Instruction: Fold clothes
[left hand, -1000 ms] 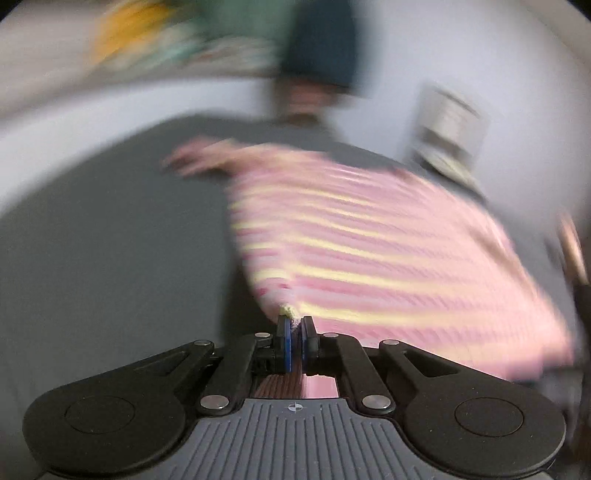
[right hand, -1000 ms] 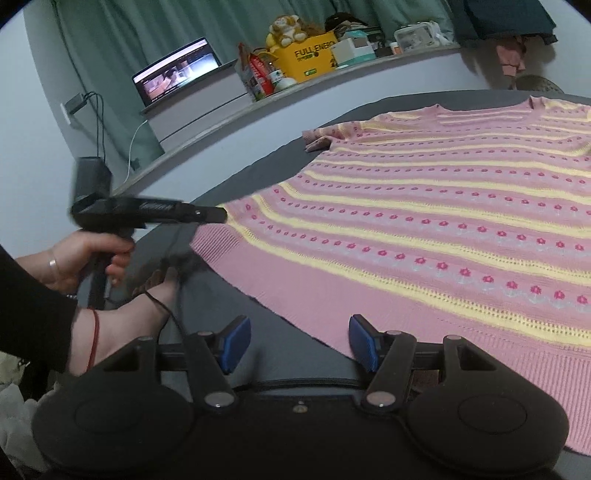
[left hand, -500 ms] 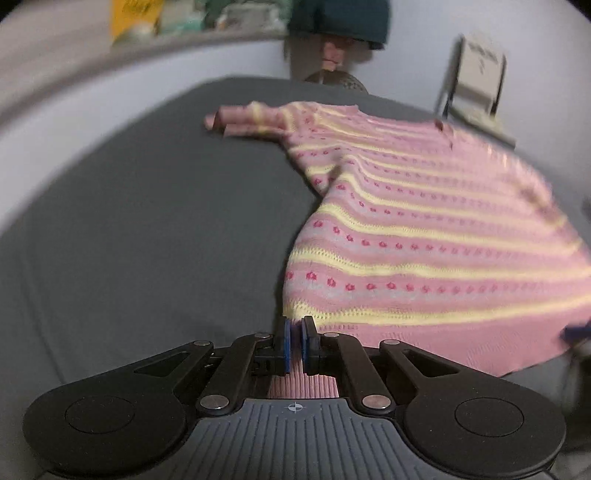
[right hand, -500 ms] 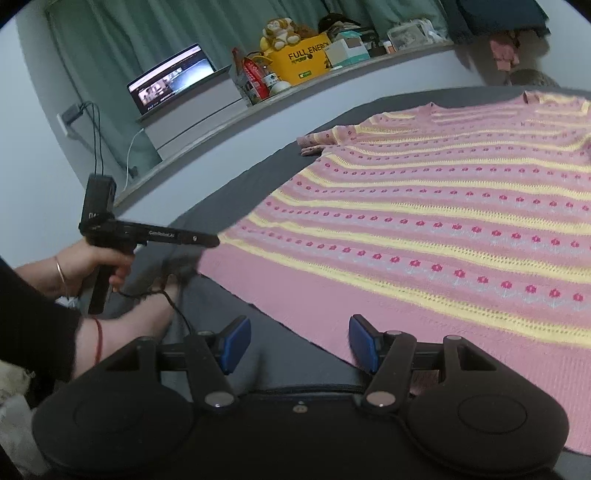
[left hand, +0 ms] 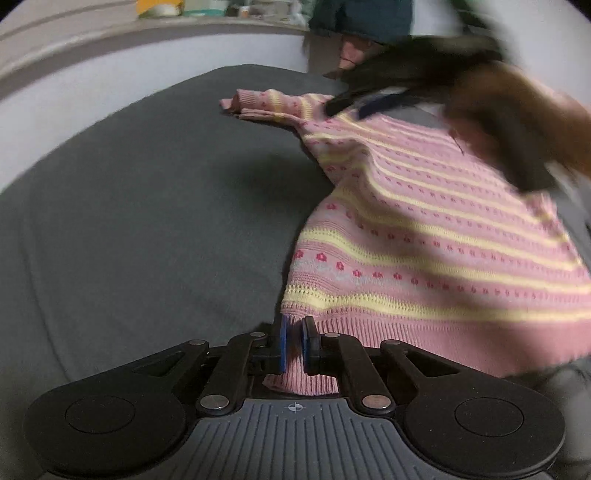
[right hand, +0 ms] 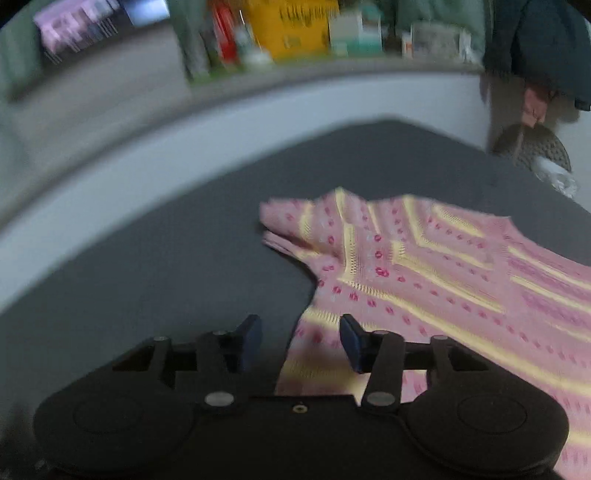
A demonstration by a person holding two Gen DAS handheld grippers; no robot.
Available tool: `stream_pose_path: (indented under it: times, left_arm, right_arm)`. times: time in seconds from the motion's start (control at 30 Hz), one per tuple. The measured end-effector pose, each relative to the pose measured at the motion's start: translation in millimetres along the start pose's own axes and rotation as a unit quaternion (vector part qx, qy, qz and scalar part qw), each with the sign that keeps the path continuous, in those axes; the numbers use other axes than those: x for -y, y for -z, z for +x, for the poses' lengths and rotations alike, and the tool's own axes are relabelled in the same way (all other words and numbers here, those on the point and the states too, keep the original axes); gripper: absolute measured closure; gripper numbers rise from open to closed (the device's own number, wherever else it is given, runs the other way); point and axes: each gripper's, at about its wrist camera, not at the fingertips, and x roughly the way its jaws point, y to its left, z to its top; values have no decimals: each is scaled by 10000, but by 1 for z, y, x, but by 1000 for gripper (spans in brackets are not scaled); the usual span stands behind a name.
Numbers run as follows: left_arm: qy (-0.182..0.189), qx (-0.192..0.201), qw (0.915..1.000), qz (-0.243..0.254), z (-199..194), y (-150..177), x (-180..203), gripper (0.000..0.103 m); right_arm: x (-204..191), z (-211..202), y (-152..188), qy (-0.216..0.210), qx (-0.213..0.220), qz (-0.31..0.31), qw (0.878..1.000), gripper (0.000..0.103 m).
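A pink knit sweater [left hand: 436, 236] with yellow stripes and red flower dots lies on a dark grey bed [left hand: 147, 221]. My left gripper [left hand: 294, 345] is shut on the ribbed hem corner of the sweater. In the left wrist view my right gripper [left hand: 373, 101] shows blurred above the sweater near the sleeve [left hand: 269, 105], held by a hand [left hand: 517, 122]. In the right wrist view my right gripper [right hand: 300, 341] is open, hovering over the sweater's [right hand: 443, 280] side edge below the short sleeve [right hand: 295, 225], with nothing between its fingers.
A white ledge [right hand: 184, 155] runs along the bed's far side, with a yellow box [right hand: 291, 26] and other blurred items on it. Dark clothing [right hand: 539, 48] hangs at the far right. Bare grey bed [right hand: 147, 277] lies left of the sweater.
The right gripper swung from the hem region up across the sweater to near the sleeve, still open. The left gripper keeps its hold on the hem corner.
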Motion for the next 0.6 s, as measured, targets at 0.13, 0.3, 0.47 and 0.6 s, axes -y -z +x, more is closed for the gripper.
stream_pose_path:
  times: [0.13, 0.3, 0.47, 0.6]
  left_arm:
    - [-98, -110, 9986, 516, -2, 1, 9, 98]
    - [-134, -245, 9965, 786, -7, 2, 10, 98]
    - [-195, -323, 9978, 541, -8, 6, 4, 98]
    - [-145, -238, 9995, 147, -9, 9, -1, 98]
  right_arm:
    - [-22, 53, 1, 1136, -70, -1302, 9849, 68]
    - [-29, 72, -19, 1071, 134, -1560, 9818, 96]
    - [30, 80, -48, 351, -122, 874, 9955, 91]
    - [58, 68, -35, -731, -79, 1496, 9860, 42]
